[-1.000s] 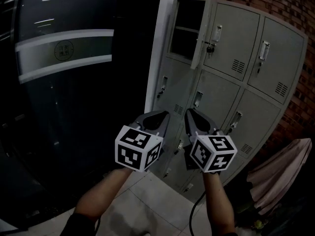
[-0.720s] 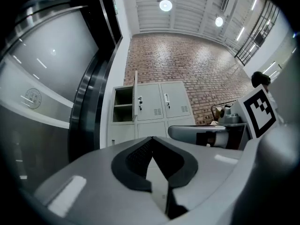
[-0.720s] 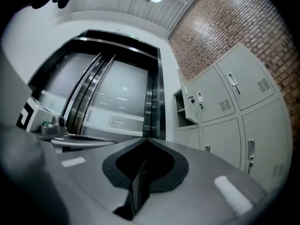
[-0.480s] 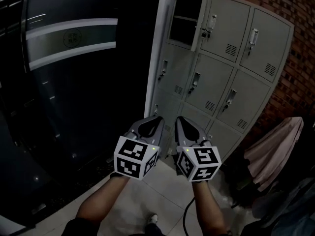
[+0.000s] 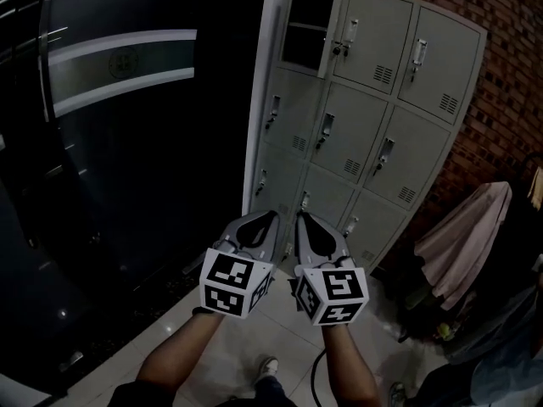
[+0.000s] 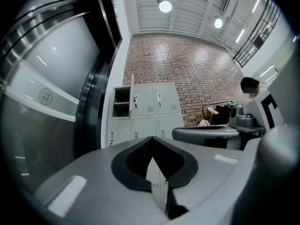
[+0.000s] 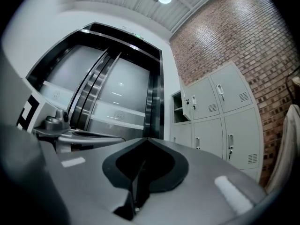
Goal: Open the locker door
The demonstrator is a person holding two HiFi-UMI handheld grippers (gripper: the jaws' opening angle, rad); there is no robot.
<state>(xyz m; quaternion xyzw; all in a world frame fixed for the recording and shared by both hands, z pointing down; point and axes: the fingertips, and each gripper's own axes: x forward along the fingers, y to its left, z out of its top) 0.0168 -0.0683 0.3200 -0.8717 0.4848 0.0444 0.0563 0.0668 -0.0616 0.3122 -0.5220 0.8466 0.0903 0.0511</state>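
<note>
Holding the left claw (image 5: 271,217) and the right claw (image 5: 301,217) side by side, near and low, above the tiled floor (image 5: 246,350). Pinched together tip to tip on both sides, with nothing between. Pointing toward the grey locker bank (image 5: 365,134), far off and well apart. At its top left, finding the locker door (image 5: 333,24) swung open, edge-on, baring a dark compartment (image 5: 305,19). Flanked by dark glass (image 5: 110,159) left, brick wall (image 5: 509,83) and pink cloth (image 5: 462,244) right.
</note>
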